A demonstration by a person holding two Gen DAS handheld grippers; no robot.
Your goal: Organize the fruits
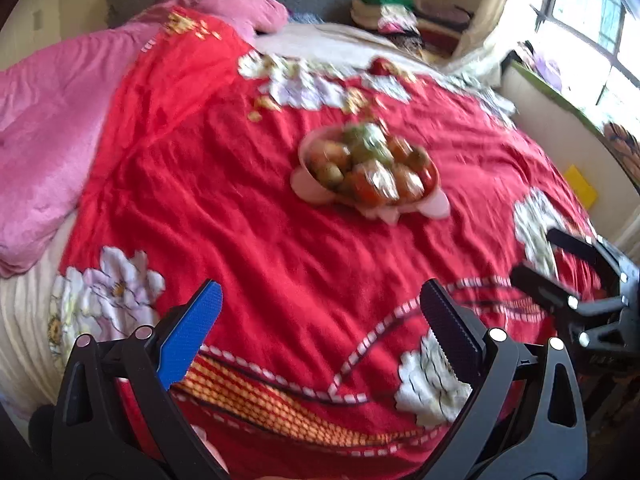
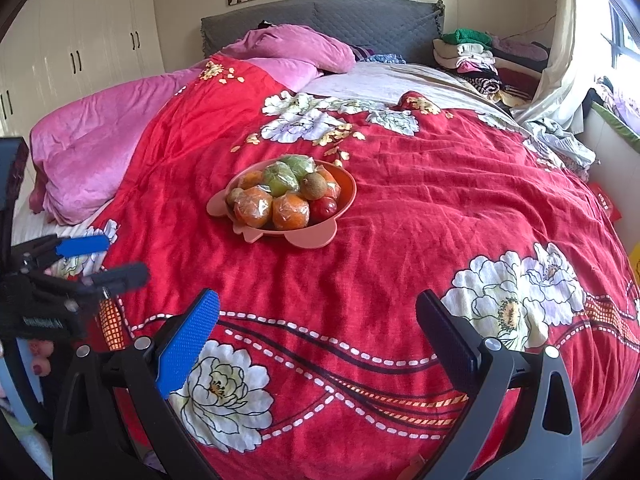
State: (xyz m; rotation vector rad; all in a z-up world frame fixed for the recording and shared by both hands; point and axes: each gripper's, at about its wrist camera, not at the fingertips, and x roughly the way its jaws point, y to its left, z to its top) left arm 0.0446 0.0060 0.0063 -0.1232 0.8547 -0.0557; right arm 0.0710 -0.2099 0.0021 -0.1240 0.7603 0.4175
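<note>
A pink flower-shaped bowl (image 2: 344, 194) sits mid-bed on the red floral bedspread (image 2: 420, 208). It is heaped with wrapped oranges (image 2: 291, 211), green fruits (image 2: 282, 178), a kiwi (image 2: 313, 186) and a red fruit (image 2: 323, 209). In the left wrist view the same bowl (image 1: 305, 160) appears blurred. My left gripper (image 1: 320, 300) is open and empty over the near part of the bed. My right gripper (image 2: 318, 304) is open and empty too, well short of the bowl. Each gripper shows in the other's view: the right gripper (image 1: 554, 258) at the right edge, the left gripper (image 2: 116, 258) at the left edge.
A pink quilt (image 2: 92, 136) is bunched along the bed's left side with a pink pillow (image 2: 296, 48) at the grey headboard (image 2: 320, 16). Folded clothes (image 2: 472, 56) pile at the far right. White wardrobes (image 2: 80, 52) stand left; a window (image 1: 592, 12) is right.
</note>
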